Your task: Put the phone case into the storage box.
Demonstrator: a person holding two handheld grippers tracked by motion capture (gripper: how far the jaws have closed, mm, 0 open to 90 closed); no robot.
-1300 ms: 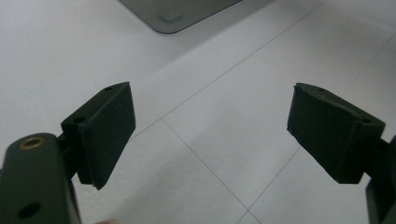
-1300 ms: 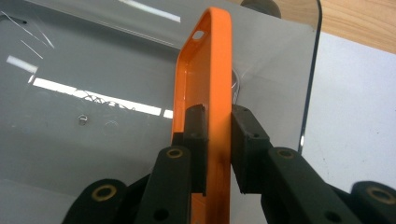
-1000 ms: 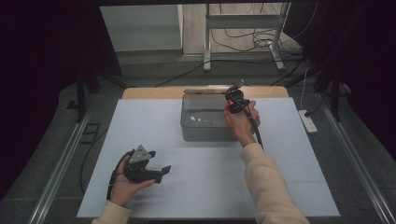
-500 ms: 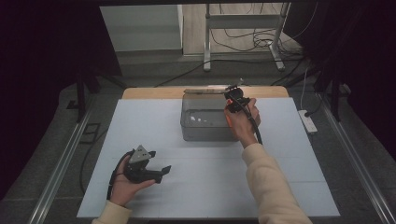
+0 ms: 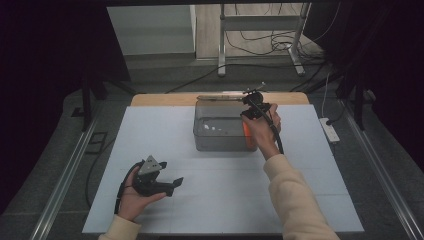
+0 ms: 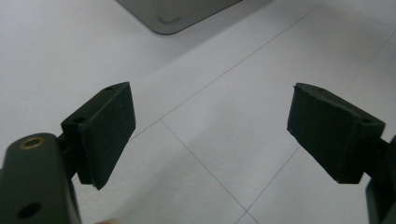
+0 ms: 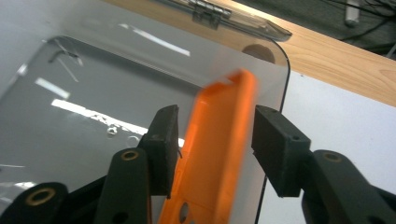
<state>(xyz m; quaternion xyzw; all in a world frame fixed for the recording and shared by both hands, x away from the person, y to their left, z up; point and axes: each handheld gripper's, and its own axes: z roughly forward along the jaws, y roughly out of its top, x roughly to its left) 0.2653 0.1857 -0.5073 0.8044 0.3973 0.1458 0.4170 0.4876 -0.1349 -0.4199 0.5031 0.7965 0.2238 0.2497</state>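
Observation:
A grey translucent box point(image 5: 220, 135) with its lid point(image 5: 222, 98) swung back stands at the table's far middle. My right gripper point(image 5: 247, 118) hangs over the box's right end, pointing down into it. Between its jaws is an orange phone case point(image 7: 219, 154), upright and motion-blurred. The jaws are parted slightly wider than the case, with a small gap at the right pad point(image 7: 275, 144). An orange patch of the case point(image 5: 246, 132) shows inside the box in the high view. My left gripper point(image 5: 169, 185) rests low at the front left, open and holding nothing, its jaws point(image 6: 210, 130) wide over bare table.
The white table mat point(image 5: 150, 140) surrounds the box, with a wooden edge point(image 7: 345, 60) behind it. A white power strip point(image 5: 331, 129) lies off the table's right side. Cables and a metal stand point(image 5: 260, 30) are on the floor beyond.
The right hand shifted slightly over the box's right end, and the orange case now shows inside the box. The left gripper has stayed put.

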